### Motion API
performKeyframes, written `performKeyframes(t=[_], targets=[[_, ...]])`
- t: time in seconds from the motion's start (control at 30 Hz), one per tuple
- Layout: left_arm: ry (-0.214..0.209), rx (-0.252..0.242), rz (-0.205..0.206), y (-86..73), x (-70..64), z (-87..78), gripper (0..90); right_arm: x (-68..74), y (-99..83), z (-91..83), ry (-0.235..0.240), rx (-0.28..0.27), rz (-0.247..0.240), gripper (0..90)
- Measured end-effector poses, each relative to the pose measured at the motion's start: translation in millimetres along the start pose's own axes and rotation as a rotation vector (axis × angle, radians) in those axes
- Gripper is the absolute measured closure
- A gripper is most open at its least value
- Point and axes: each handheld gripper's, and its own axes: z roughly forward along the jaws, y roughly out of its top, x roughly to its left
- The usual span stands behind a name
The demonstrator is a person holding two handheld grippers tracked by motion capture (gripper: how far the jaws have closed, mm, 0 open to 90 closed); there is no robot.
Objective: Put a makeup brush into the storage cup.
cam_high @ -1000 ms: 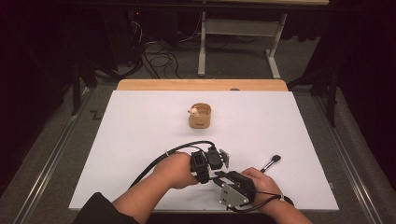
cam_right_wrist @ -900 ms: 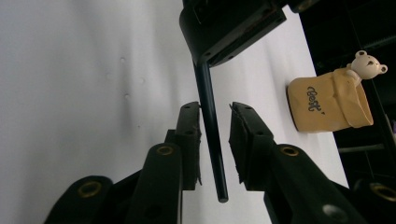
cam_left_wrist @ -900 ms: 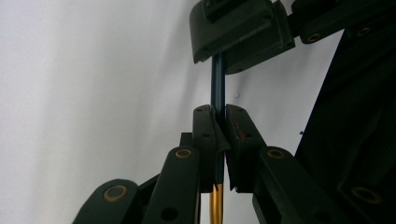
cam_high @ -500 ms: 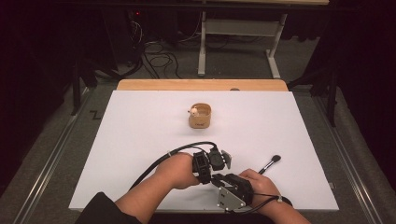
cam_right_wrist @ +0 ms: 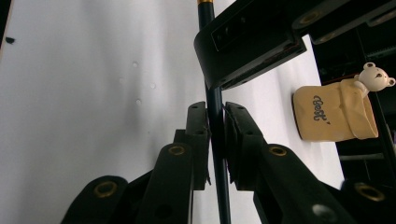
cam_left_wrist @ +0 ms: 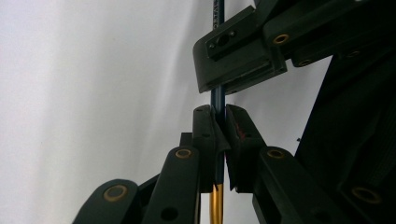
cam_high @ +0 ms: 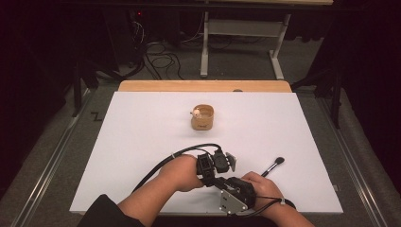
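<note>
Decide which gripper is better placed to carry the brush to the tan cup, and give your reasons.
Probably left. The left gripper and right gripper both have fingers shut on the brush handle, but the left sits nearer the cup; the right lies farther from it.

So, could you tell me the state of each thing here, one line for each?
Left gripper: shut on the brush.
Right gripper: shut on the brush.
Brush: clamped by its dark handle, head past the right hand.
Bear cup: upright on the table, untouched.
Table: white sheet lying flat.
</note>
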Motion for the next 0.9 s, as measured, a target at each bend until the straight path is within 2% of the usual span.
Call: performKeyframes(t=[0.4, 0.63, 0.77, 0.9], targets=[[-0.007, -0.006, -0.006, 1.9, 0.3, -2.4, 80.9, 0.6, -0.1, -0.2, 0.003, 0.004, -0.013, 85.1], [0.012, -0.041, 0.004, 0.9, 4.2, -7.9, 54.4, -0.1, -1.2, -0.2, -0.002, 0.013, -0.01, 85.2], [0.034, -0.06, 0.01, -0.3, 7.1, -9.3, 46.9, 0.0, -1.9, -1.0, -0.005, 0.021, -0.001, 85.1], [0.04, -0.059, -0.007, -3.5, 12.2, -11.8, 41.4, -0.8, -4.5, -2.1, -0.009, 0.031, 0.018, 85.1]])
